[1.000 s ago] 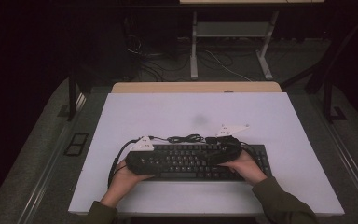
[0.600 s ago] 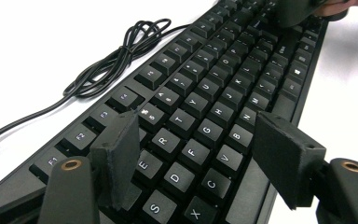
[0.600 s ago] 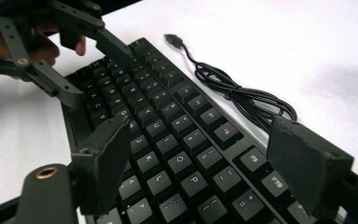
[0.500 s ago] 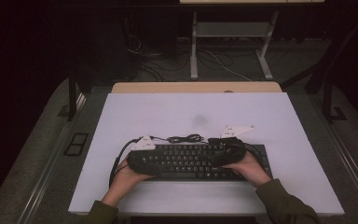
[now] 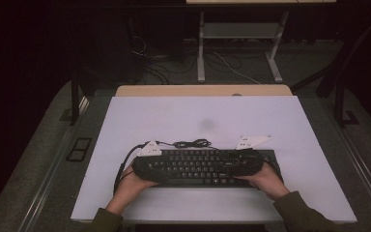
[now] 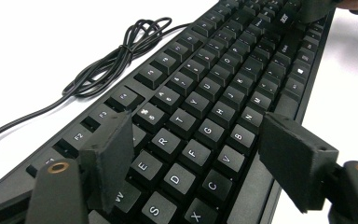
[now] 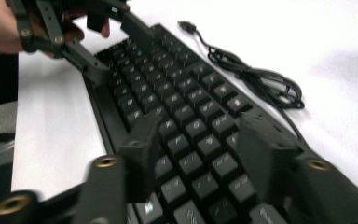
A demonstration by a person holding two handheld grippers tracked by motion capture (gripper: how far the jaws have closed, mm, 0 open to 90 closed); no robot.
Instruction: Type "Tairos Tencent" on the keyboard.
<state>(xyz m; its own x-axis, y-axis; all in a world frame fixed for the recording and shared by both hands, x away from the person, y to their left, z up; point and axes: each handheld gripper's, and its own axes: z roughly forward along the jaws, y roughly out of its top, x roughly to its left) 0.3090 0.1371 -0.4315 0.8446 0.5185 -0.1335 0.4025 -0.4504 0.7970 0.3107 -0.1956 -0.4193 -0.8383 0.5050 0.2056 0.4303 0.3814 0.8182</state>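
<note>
A black keyboard (image 5: 198,166) lies flat near the front of the white table (image 5: 203,113), with its coiled cable (image 5: 191,143) just behind it. My left gripper (image 5: 159,168) hovers over the keyboard's left end and points right. In the left gripper view its jaws are open (image 6: 200,154), spanning the letter keys (image 6: 214,93) from the function row to the front edge. My right gripper (image 5: 236,166) hovers over the right end and points left. It too is open (image 7: 198,144) above the keys (image 7: 177,93), with nothing clamped. The left gripper (image 7: 93,44) shows at the far end.
The cable (image 6: 116,60) loops on the table behind the keyboard, its plug (image 7: 186,25) lying loose. Bare white table surrounds the keyboard. Behind the table is a wooden strip (image 5: 203,90), then a dark floor with a metal stand (image 5: 236,48).
Both hands have shifted slightly toward the front, bringing the grippers lower over the keyboard's ends. The keyboard and cable have not moved.
</note>
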